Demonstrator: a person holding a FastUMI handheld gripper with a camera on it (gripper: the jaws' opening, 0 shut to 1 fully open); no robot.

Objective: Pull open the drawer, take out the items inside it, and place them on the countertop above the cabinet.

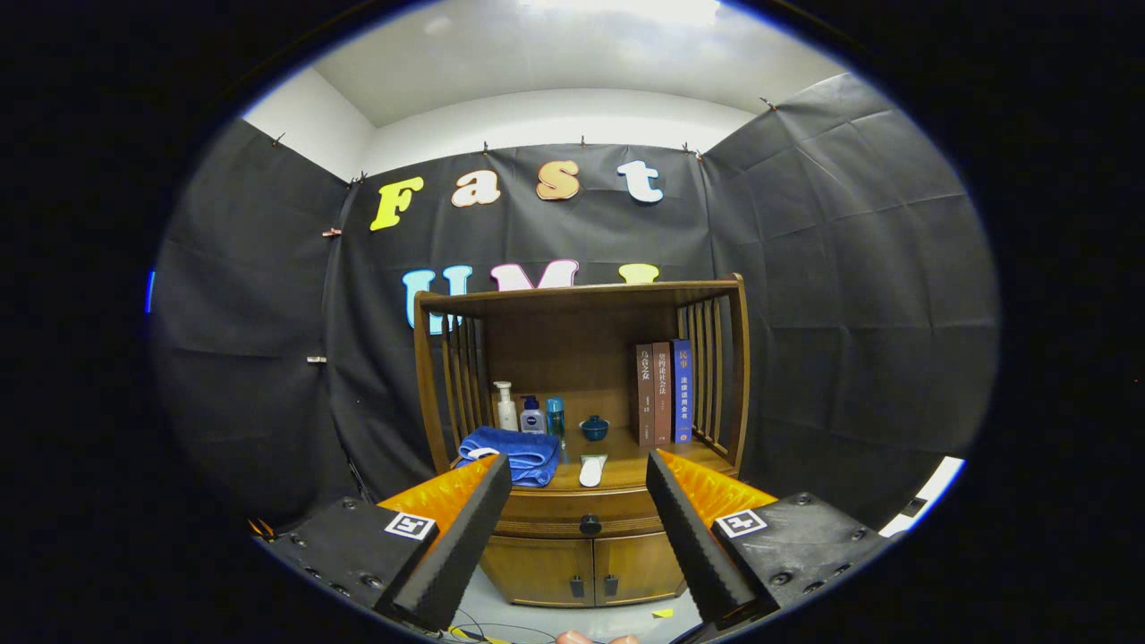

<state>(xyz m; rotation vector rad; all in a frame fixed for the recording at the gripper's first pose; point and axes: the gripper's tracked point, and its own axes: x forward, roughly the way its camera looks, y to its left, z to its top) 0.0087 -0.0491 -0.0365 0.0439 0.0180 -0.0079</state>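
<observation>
Countertop holds three bottles, three books; drawer closed beyond the spread tool

Black cloth walls, white ceiling, wooden cabinet

a wooden shelf frame with slatted sides stands in the middle of the frame, against black cloth. on the right of its surface three books stand upright, side by side and touching: two brown ones and a blue one at the right end. toward the left a folded blue towel lies flat. behind it stand a white pump bottle, a small dark blue bottle with a white top and a teal bottle, close together in a row. a small dark teal lidded pot sits near the centre. a small white oblong object lies near the front edge. lower down, two small wooden doors are closed. cables trail on the pale floor at the bottom.
</observation>
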